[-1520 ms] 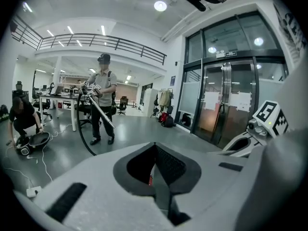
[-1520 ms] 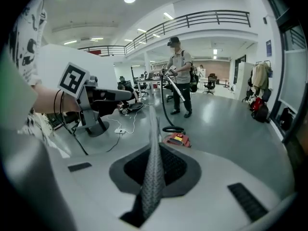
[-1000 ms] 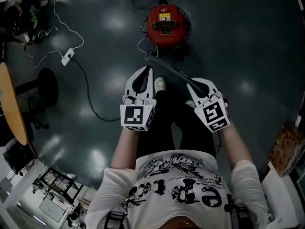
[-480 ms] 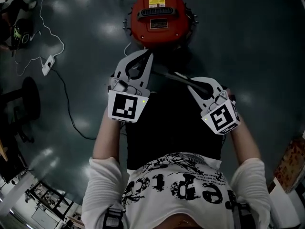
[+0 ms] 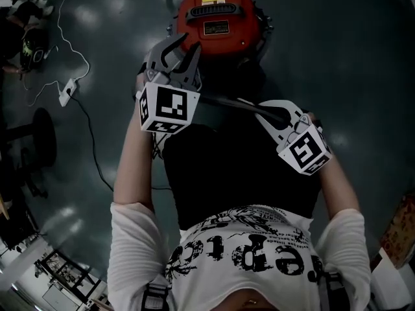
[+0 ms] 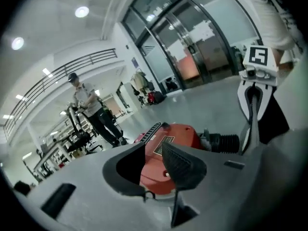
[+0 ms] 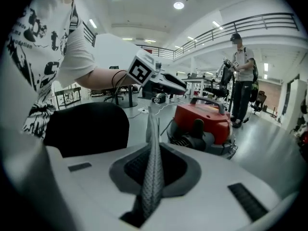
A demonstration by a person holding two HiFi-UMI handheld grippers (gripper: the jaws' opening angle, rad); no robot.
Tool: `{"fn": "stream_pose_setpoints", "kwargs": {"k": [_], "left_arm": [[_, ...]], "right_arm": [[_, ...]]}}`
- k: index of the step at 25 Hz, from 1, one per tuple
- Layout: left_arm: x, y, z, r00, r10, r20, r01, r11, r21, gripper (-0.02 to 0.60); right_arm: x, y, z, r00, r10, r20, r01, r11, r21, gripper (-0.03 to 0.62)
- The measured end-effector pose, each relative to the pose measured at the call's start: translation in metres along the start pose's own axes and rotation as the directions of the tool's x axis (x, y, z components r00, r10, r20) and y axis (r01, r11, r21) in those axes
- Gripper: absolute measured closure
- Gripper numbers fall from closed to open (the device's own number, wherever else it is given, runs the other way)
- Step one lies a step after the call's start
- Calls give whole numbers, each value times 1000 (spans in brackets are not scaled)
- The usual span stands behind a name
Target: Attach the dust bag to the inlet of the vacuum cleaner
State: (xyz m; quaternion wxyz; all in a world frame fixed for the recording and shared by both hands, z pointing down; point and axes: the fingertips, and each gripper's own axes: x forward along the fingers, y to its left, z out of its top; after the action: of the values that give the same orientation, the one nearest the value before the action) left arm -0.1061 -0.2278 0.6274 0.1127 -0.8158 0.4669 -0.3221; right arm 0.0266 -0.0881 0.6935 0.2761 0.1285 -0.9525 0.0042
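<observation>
A wide hall with glass doors (image 6: pixel 192 47), a railed mezzanine (image 7: pixel 250 25) and a dark, glossy floor (image 5: pixel 343 57) that mirrors the ceiling lights. A bystander (image 7: pixel 243 66) stands by equipment racks at the back. On the floor, just ahead of the operator's black-trousered knees (image 5: pixel 240 167), sits the red canister vacuum cleaner (image 5: pixel 219 18), with a corrugated hose stub (image 6: pixel 224 142) at its near side; which opening is the inlet cannot be made out

The left gripper (image 5: pixel 179 52) hovers over the canister's near edge with its jaws opening and nothing between them; the red body shows through the gap. The right gripper (image 5: pixel 268 113) is clamped on the dust bag (image 7: pixel 153 148), a thin grey woven sheet seen edge-on that reaches across the knees toward the left gripper, well short of the machine. A power strip (image 5: pixel 67 93) and its white cable (image 5: pixel 61 24) lie well to the left

The bag has not yet reached the inlet. It is pinched along one edge only, so it could sag, twist or slip as it is carried forward, and its opening may arrive misaligned. Pressed on this smooth floor, the unsteadied canister could also slide away
</observation>
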Motion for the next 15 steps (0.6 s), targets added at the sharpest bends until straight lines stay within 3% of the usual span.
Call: {"fn": "stream_pose_setpoints", "kwargs": {"k": [4, 8, 12, 15], "left_arm": [[37, 14, 1, 997, -20, -74, 31, 988, 151, 453], [69, 24, -13, 986, -33, -165, 68, 975, 212, 425], [93, 33, -20, 973, -24, -231, 100, 941, 323, 425], [108, 30, -20, 967, -65, -245, 148, 930, 336, 426]], "right_arm": [[-1, -4, 4, 1000, -28, 13, 28, 1000, -11, 571], [-4, -1, 11, 1000, -19, 12, 19, 1000, -12, 571], [3, -4, 5, 1000, -9, -7, 9, 1000, -9, 571], [8, -3, -2, 999, -22, -37, 21, 1000, -20, 571]]}}
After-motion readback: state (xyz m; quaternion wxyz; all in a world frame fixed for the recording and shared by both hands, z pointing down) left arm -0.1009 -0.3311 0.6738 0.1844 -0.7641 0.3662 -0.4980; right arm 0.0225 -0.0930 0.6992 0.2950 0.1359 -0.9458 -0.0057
